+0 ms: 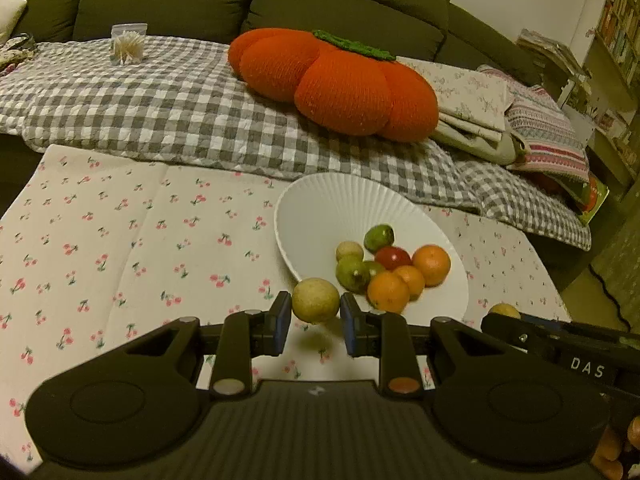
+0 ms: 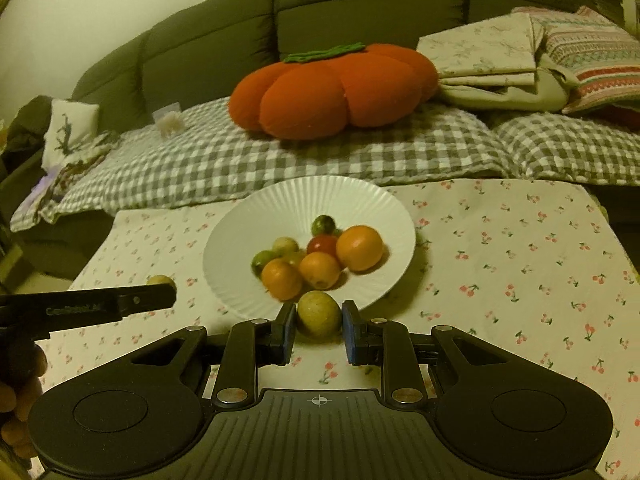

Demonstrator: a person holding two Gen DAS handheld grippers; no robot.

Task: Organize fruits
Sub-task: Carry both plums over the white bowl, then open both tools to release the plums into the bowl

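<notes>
A white ribbed plate (image 1: 316, 208) (image 2: 280, 204) on the cherry-print cloth holds several fruits: oranges (image 1: 431, 265) (image 2: 359, 248), a red one (image 1: 392, 258) and green ones (image 1: 379, 237). My left gripper (image 1: 315, 320) is shut on a yellow-green round fruit (image 1: 315, 300), held above the cloth by the plate's near rim. My right gripper (image 2: 319, 322) is shut on another yellow-green fruit (image 2: 318, 314), just in front of the plate. The left gripper's finger (image 2: 132, 300) also shows at the left of the right wrist view, and the right one (image 1: 532, 330) at the right of the left wrist view.
A green sofa (image 1: 168, 0) with a grey checked blanket (image 1: 160, 96) lies behind the table. On it are an orange pumpkin cushion (image 1: 336, 80), folded linens (image 1: 472, 96) and a jar of cotton swabs (image 1: 128, 44). Bookshelves (image 1: 620, 24) stand at the far right.
</notes>
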